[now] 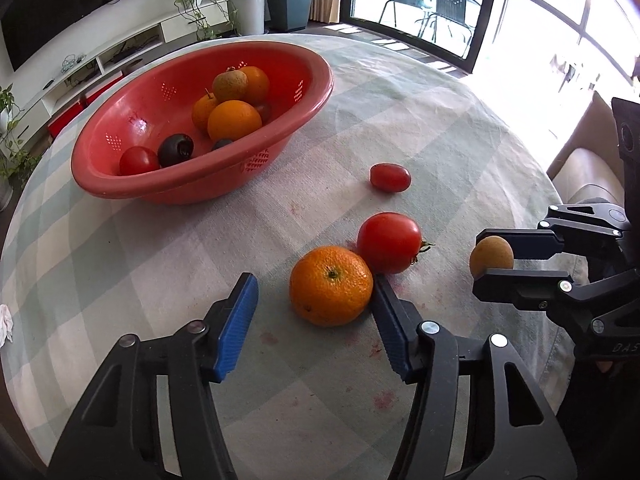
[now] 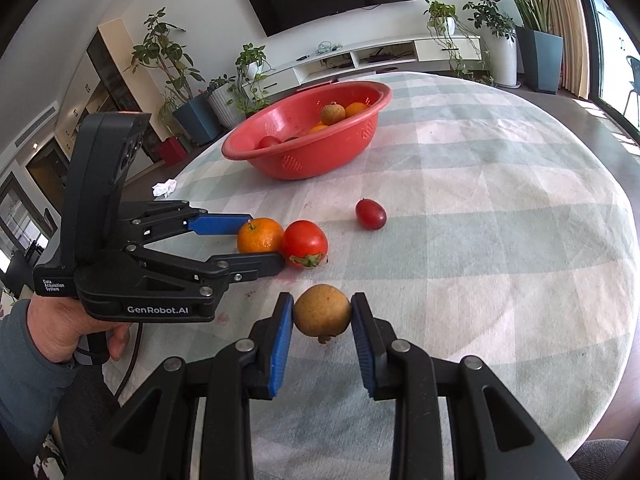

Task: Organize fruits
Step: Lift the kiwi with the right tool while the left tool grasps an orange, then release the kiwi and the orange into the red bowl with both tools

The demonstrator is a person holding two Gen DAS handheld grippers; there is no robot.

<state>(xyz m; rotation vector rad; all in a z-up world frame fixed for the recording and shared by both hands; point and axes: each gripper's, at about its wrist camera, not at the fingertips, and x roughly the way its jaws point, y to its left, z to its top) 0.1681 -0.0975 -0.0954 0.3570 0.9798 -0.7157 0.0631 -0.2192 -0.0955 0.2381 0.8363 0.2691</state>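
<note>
Bright daylight, blown-out windows (image 1: 540, 20); soft shadows, fisheye-bent edges

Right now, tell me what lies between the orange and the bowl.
Bare tablecloth only between orange and bowl, clearest in the left wrist view.

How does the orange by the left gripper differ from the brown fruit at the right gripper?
The orange is bright orange and larger; the brown fruit is dull tan and smaller. The orange rests on the tablecloth between open pads; the brown fruit is clamped by the right gripper. Both are round.
</note>
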